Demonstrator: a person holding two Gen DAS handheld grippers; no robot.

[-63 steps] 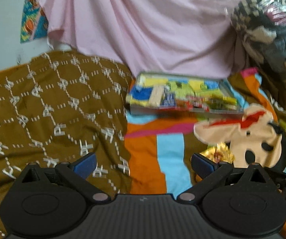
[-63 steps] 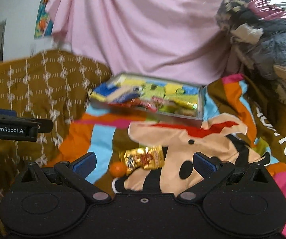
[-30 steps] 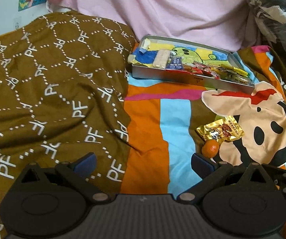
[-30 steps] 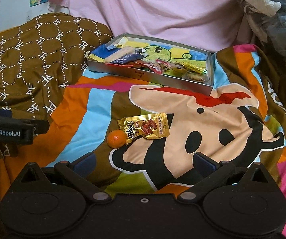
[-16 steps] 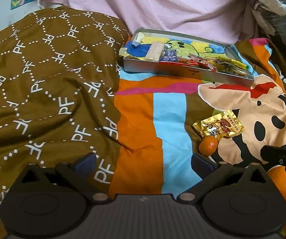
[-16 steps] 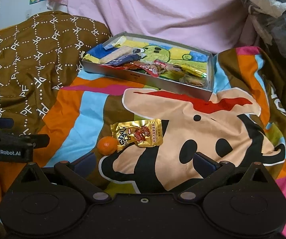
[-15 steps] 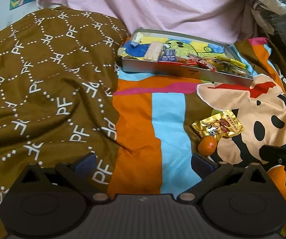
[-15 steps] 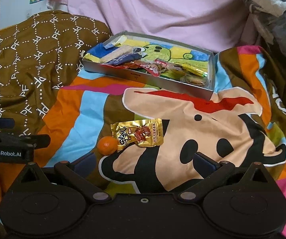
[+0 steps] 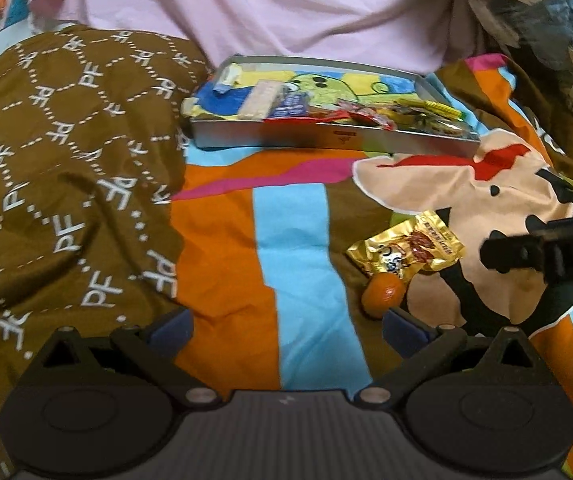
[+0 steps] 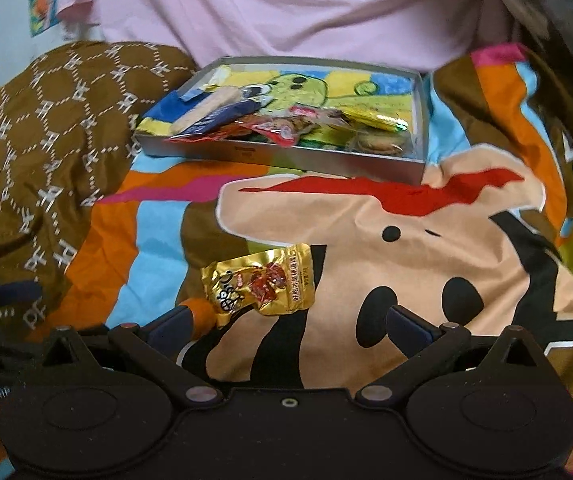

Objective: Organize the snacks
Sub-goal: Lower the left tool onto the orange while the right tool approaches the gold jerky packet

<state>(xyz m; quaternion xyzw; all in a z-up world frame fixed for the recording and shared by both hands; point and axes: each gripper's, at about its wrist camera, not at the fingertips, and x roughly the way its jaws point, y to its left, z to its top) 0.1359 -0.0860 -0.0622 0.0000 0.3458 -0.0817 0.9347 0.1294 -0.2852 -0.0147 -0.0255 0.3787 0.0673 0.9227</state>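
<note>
Right wrist view — crinkled gold snack packet point(image 10: 260, 283), touching an orange point(image 10: 203, 315), both grippers' fingers spread wide, empty.

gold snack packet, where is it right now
The gold snack packet lies loose on the cartoon bedspread, in front of the silver snack tray, touching the small orange and just ahead of the open right gripper.
</note>
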